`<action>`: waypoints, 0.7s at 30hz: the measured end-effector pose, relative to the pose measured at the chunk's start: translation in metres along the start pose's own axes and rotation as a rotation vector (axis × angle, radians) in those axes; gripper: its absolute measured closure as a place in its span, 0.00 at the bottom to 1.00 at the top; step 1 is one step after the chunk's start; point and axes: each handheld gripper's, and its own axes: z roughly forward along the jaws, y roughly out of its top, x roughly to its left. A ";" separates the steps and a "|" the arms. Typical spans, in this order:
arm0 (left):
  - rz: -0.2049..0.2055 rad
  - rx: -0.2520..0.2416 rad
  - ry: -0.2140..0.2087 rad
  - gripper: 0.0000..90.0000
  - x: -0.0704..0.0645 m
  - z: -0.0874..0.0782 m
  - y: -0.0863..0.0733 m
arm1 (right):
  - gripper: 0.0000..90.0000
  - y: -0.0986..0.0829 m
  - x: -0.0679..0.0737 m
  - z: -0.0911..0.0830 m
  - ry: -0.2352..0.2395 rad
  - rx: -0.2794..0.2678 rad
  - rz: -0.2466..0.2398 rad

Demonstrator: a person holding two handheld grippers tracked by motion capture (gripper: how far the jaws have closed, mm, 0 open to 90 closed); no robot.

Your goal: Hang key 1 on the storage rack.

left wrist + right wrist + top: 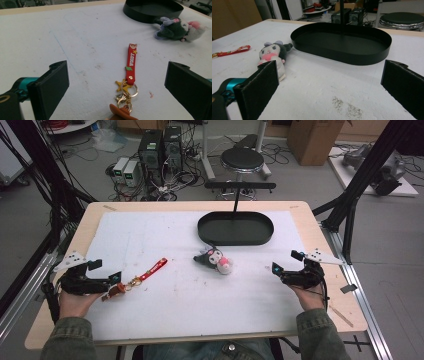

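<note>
A red Woody strap keychain (150, 270) with a gold star, rings and a brown hat charm lies left of the table's middle; the strap (131, 62) runs away from my left gripper (117, 87), whose jaws stand wide open on either side of the ring end. My left gripper (106, 271) rests on the white mat. A small dark plush toy with a pink and white face (215, 260) lies near the middle, also the plush (273, 56). My right gripper (285, 261) stands open at the right, empty. A black oval tray (235, 239) with an upright post sits behind.
A white mat (200, 300) covers the wooden table (320, 235). The black oval tray's wall (342, 53) lies ahead of my right gripper (329, 87). Beyond the far edge stand a black stool (242, 160), computer cases (160, 147) and cables on the floor.
</note>
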 end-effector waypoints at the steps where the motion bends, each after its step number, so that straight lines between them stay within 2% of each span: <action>1: 0.001 0.007 -0.007 0.07 0.001 0.001 0.001 | 0.00 0.000 -0.001 0.000 0.000 -0.005 0.003; 6: -0.006 0.034 -0.030 0.07 0.005 0.010 0.006 | 0.00 0.000 -0.002 -0.001 -0.001 -0.010 0.015; 11: 0.026 0.055 -0.096 0.07 -0.001 0.021 0.019 | 0.00 0.000 -0.001 0.002 -0.015 0.001 -0.005; 14: 0.055 0.102 -0.119 0.07 -0.006 0.033 0.027 | 0.00 0.000 -0.001 0.003 -0.015 0.004 -0.010; 16: 0.078 0.134 -0.125 0.07 -0.009 0.041 0.032 | 0.00 0.000 0.000 0.002 -0.012 0.012 -0.007; 17: 0.076 0.149 -0.103 0.05 -0.010 0.047 0.035 | 0.00 0.000 0.000 0.003 -0.009 0.009 -0.018; 18: 0.076 0.149 -0.103 0.02 -0.010 0.047 0.035 | 0.00 0.000 0.000 0.003 -0.009 0.009 -0.017; 21: 0.081 0.148 -0.083 0.02 -0.010 0.054 0.038 | 0.00 0.000 0.000 0.003 -0.012 0.009 -0.017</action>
